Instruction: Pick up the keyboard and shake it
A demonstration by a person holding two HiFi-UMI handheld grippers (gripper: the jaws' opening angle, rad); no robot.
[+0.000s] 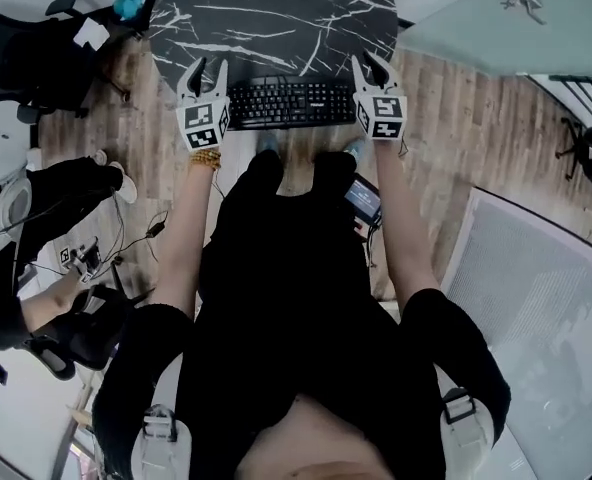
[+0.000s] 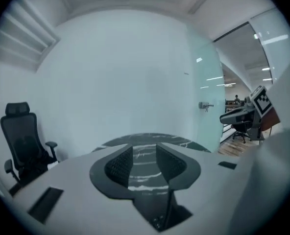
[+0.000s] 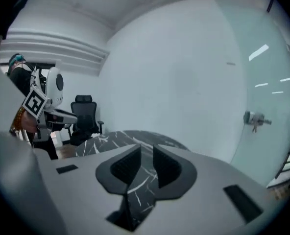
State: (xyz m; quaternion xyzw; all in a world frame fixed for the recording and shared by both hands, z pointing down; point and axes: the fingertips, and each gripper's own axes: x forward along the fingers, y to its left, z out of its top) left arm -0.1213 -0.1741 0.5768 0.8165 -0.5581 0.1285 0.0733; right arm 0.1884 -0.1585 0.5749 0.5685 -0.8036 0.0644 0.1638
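Note:
A black keyboard lies along the near edge of a round black marble table. My left gripper hovers at the keyboard's left end and my right gripper at its right end, both pointing across the table. In the left gripper view the left gripper shows a clear gap with only the tabletop beyond. The right gripper has a narrower gap, also with nothing in it. The keyboard is hidden in both gripper views.
Black office chairs stand by the table: one at the far left, also in the left gripper view. A glass wall with a door handle is on the right. Another person sits at the left.

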